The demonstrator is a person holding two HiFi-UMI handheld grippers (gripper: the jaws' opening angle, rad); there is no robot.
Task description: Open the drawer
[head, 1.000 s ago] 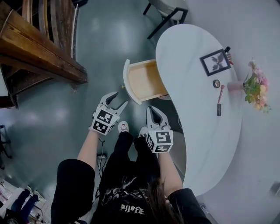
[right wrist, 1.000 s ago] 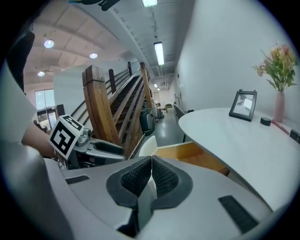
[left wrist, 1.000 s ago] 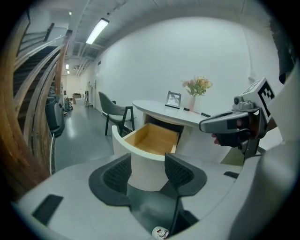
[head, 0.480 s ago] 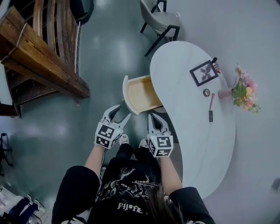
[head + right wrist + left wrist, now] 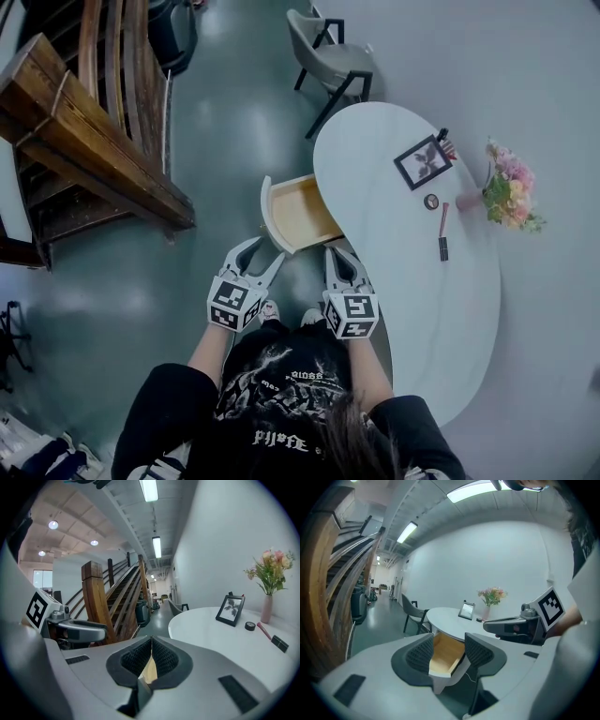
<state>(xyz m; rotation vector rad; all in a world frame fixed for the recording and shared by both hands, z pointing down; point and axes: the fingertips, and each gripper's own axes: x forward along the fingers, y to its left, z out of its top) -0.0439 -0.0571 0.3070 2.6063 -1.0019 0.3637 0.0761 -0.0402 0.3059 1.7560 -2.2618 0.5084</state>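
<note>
**Under the white table's edge: drawer open, both grippers short of it**

Beneath the near edge of the rounded white table (image 5: 412, 281), the drawer (image 5: 298, 214) stands out from its slot, its pale wooden inside showing behind a white front. The only markings to read are the black-and-white square codes on each gripper's cube. The pale print on the person's black shirt (image 5: 281, 394) is too blurred to make out.

Both forearms reach forward side by side from the body, and the tools point at the drawer without touching it. The left gripper (image 5: 267, 248) is just beside the drawer's front corner. Its jaws are spread apart with nothing held, and its own view shows the drawer well beyond them (image 5: 447, 651). The right gripper (image 5: 337, 251) is level with it, close to the table's edge. Its jaws are pressed together at the tips and hold nothing (image 5: 151, 656).

On the tabletop a picture frame (image 5: 421, 161) stands near a vase of flowers (image 5: 508, 195).
</note>
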